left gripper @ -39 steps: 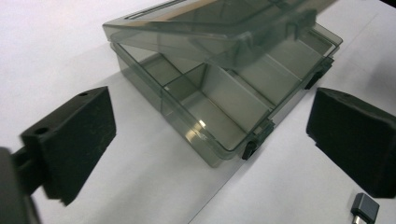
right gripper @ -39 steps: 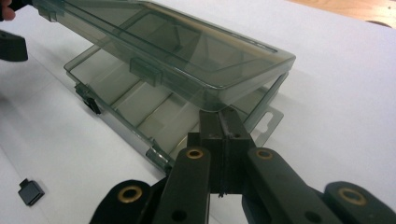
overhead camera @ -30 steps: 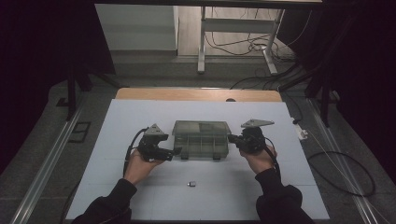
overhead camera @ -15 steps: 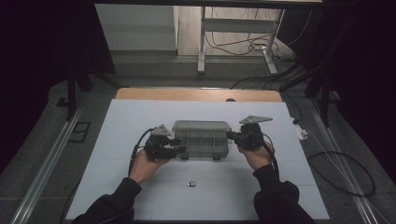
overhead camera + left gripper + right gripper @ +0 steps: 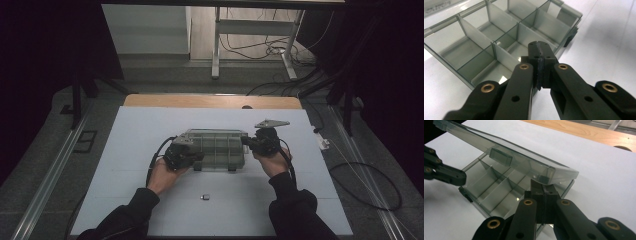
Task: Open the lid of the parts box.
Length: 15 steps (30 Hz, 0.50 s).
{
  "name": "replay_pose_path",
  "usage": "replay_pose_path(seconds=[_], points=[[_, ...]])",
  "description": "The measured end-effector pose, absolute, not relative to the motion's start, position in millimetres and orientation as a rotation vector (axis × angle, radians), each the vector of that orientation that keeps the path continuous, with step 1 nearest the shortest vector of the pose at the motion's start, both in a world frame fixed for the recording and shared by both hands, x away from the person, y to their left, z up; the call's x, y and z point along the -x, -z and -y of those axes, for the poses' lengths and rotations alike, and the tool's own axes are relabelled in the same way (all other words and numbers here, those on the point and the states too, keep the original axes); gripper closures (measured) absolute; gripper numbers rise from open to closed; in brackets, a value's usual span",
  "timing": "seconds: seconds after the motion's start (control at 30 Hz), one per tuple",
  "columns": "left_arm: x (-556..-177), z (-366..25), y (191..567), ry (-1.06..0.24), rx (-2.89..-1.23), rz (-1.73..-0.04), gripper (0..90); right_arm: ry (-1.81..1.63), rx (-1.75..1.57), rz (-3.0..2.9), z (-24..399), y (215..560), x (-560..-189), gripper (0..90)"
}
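A smoky clear compartment box [image 5: 215,149] sits mid-table with its lid [image 5: 506,157] lifted partway. My left gripper [image 5: 199,156] is at the box's left end. Its jaws have just been closing and now meet [image 5: 539,47] over the open compartments [image 5: 474,35], with nothing seen between them. My right gripper [image 5: 246,142] is at the box's right end. It is shut [image 5: 543,186], its tips just beneath the raised lid's corner, above the box wall [image 5: 496,190]. Whether the tips touch the lid I cannot tell.
A small dark piece [image 5: 205,197] lies on the white table [image 5: 125,200] in front of the box, between the forearms. A wooden strip [image 5: 210,101] runs along the table's far edge. Cables lie on the floor at the right [image 5: 365,180].
The left hand has moved right, up against the box's left end, and its jaws have closed. The right hand has stayed at the box's right end.
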<state>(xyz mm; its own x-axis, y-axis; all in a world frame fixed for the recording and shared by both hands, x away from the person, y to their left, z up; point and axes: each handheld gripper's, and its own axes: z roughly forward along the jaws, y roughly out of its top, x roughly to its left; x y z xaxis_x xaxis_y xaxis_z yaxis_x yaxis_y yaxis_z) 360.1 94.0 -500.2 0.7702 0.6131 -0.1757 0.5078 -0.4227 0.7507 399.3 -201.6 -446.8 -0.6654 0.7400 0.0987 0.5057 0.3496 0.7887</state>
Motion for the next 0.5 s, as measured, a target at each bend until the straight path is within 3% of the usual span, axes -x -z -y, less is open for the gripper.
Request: replay_pose_path(seconds=[0.5], points=[[-355.5,-86.7,509.6,-0.222,-2.143,-0.803,88.7,-1.221,-1.117,-2.318,199.8,446.2,-414.6,89.9]])
